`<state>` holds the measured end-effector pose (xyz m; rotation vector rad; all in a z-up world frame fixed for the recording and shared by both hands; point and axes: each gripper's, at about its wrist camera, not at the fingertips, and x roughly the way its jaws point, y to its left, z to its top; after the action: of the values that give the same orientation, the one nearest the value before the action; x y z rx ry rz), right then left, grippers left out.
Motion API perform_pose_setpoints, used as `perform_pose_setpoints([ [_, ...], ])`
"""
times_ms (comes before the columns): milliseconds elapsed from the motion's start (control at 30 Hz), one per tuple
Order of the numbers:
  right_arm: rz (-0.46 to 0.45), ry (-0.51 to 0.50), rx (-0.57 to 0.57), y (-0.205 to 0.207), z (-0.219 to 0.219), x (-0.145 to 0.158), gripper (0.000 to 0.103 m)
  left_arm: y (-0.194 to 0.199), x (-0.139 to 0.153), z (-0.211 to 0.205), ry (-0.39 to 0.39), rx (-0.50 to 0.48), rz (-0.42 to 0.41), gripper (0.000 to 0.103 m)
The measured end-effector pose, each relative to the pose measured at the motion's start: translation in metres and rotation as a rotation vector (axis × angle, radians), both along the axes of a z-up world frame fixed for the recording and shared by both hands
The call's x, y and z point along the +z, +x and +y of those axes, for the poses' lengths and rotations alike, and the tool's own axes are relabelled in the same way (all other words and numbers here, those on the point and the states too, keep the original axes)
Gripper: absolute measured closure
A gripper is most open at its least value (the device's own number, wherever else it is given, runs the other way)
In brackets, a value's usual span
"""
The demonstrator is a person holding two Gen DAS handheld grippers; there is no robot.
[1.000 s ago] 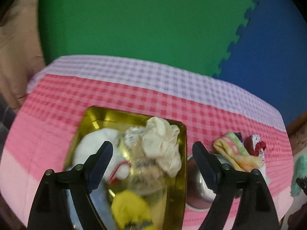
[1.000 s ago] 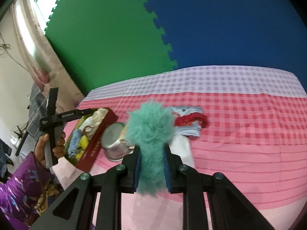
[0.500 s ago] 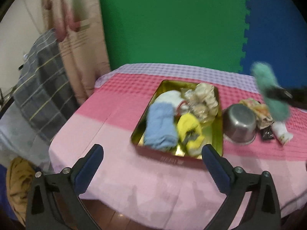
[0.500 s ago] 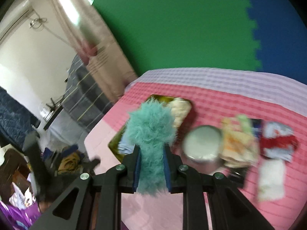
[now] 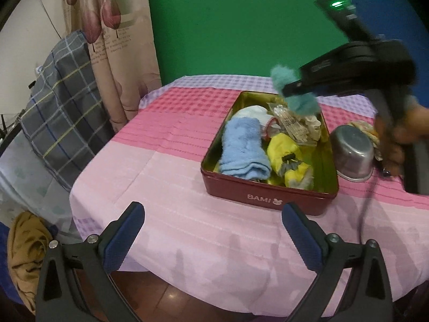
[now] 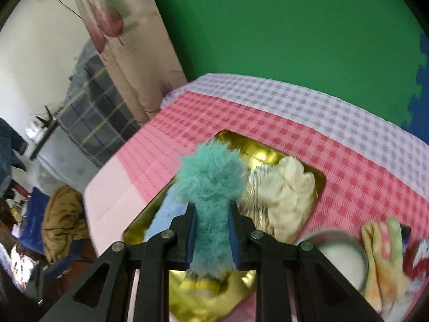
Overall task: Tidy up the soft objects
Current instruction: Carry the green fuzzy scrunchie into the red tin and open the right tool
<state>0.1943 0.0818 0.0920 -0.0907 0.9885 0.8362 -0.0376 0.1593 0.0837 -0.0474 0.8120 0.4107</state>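
Note:
A red tin [image 5: 268, 196] with a gold inside stands on the pink checked tablecloth. It holds a blue towel [image 5: 244, 150], a yellow sock [image 5: 287, 155], a white sock [image 5: 254, 114] and a cream cloth [image 5: 312, 123]. My right gripper [image 6: 211, 212] is shut on a teal fluffy piece [image 6: 211, 177] and hangs just above the tin [image 6: 241, 142], over its far end. In the left wrist view the same teal piece [image 5: 303, 102] shows above the cream cloth. My left gripper [image 5: 213, 216] stands wide open in front of the tin's near wall, with nothing between its fingers.
A steel bowl [image 5: 354, 153] sits right of the tin, with patterned socks [image 6: 383, 255] and a red-and-white piece [image 6: 421, 255] beyond it. A person's hand [image 5: 402, 139] holds the right gripper. A plaid cloth [image 5: 61, 112], a curtain [image 5: 115, 40] and a brown cloth [image 5: 24, 252] lie left of the table.
My left gripper drew back from over the tin to the table's near edge and opened wider. My right gripper carried the teal piece leftward to above the tin.

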Motion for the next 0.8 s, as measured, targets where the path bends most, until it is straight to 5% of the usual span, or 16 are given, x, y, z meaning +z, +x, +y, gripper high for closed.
perform_pose_setpoints([
  [400,-0.010,-0.115,-0.022,0.038,0.055,-0.041,0.078,0.004,-0.005,0.010,-0.042,0.004,0.034,0.002],
  [567,0.029,-0.087,-0.040,0.046,0.057,-0.046,0.067,0.006,-0.006,0.006,-0.018,-0.009,0.041,0.002],
  [633,0.035,-0.076,-0.053,0.047,0.056,-0.044,0.051,0.007,-0.007,0.005,-0.015,-0.012,0.048,0.002],
  [800,0.030,-0.021,-0.086,0.044,0.043,-0.032,0.050,0.007,-0.007,0.007,-0.007,-0.001,0.048,0.002],
])
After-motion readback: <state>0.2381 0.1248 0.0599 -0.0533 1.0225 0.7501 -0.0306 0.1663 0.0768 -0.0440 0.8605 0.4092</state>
